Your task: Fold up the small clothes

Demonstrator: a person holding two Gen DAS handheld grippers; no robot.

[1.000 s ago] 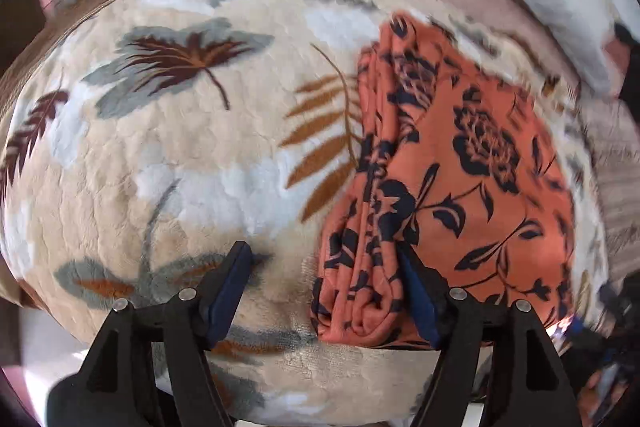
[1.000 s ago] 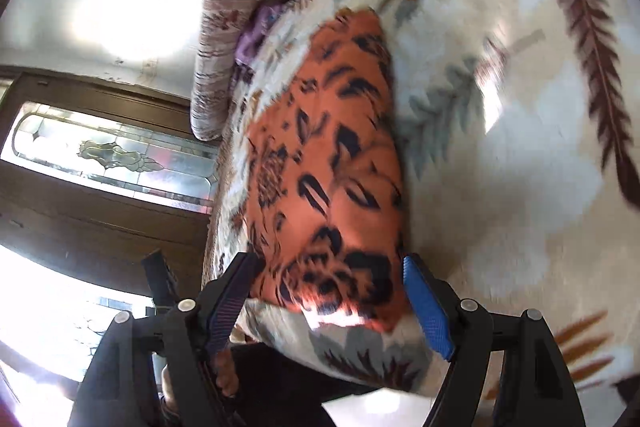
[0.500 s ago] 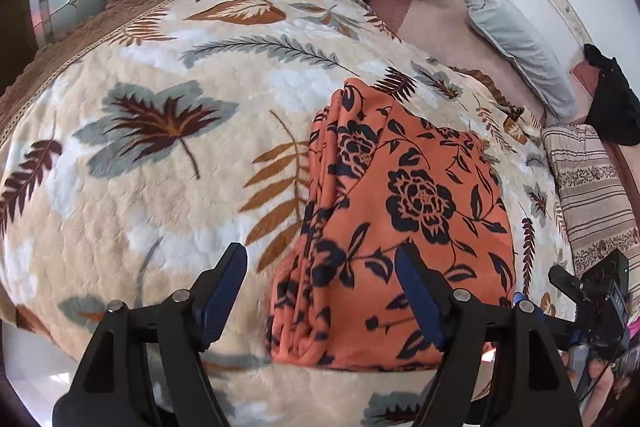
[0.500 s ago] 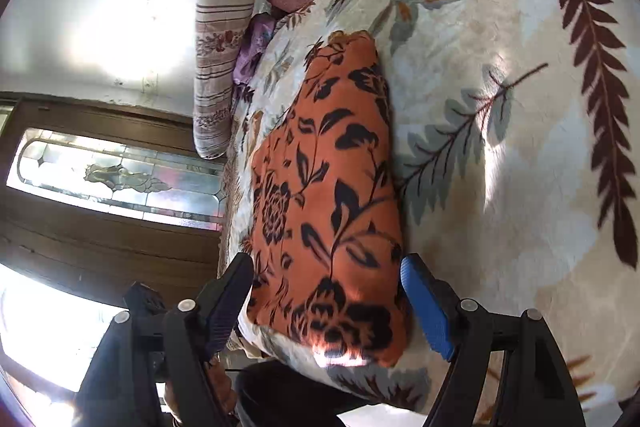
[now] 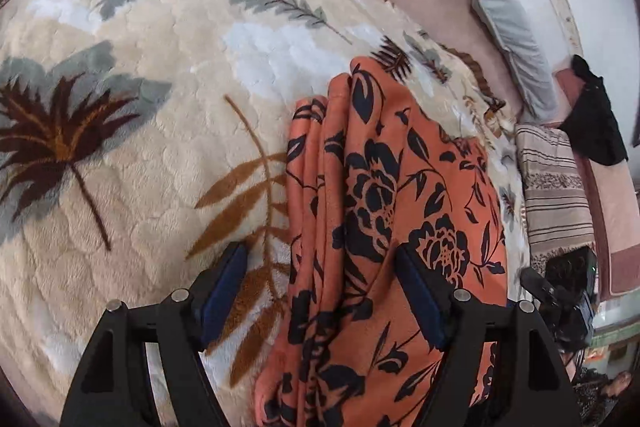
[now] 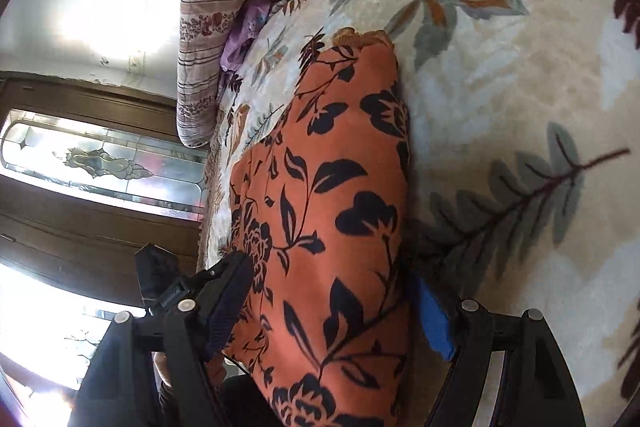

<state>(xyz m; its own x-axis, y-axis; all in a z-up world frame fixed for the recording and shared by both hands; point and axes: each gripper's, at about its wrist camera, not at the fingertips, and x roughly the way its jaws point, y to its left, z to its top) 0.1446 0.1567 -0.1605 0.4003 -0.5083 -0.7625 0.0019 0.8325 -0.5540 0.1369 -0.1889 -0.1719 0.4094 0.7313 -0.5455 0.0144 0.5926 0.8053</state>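
An orange garment (image 5: 384, 211) with a black flower print lies folded into a long strip on the leaf-patterned blanket (image 5: 152, 155). My left gripper (image 5: 322, 291) is open just above one end of it. Its stacked folded edges lie between the jaws, and the right finger (image 5: 420, 295) hangs over the cloth. From the opposite end, my right gripper (image 6: 330, 311) is open and straddles the width of the garment (image 6: 332, 195). Its blue pad (image 6: 434, 323) stands by the cloth's edge on the blanket (image 6: 500, 87). I cannot see either gripper pressing on the cloth.
A striped bolster (image 6: 212, 27) and a purple cloth (image 6: 240, 35) lie at the head of the bed. A grey pillow (image 5: 508, 35), a black cloth (image 5: 596, 123) and a striped folded blanket (image 5: 552, 187) sit along one side. A wooden door with a glass pane (image 6: 88, 155) stands beyond the bed edge.
Both grippers have closed in on the garment from opposite ends. It now looks larger and reaches well in between each pair of fingers. The jaws are as wide as before.
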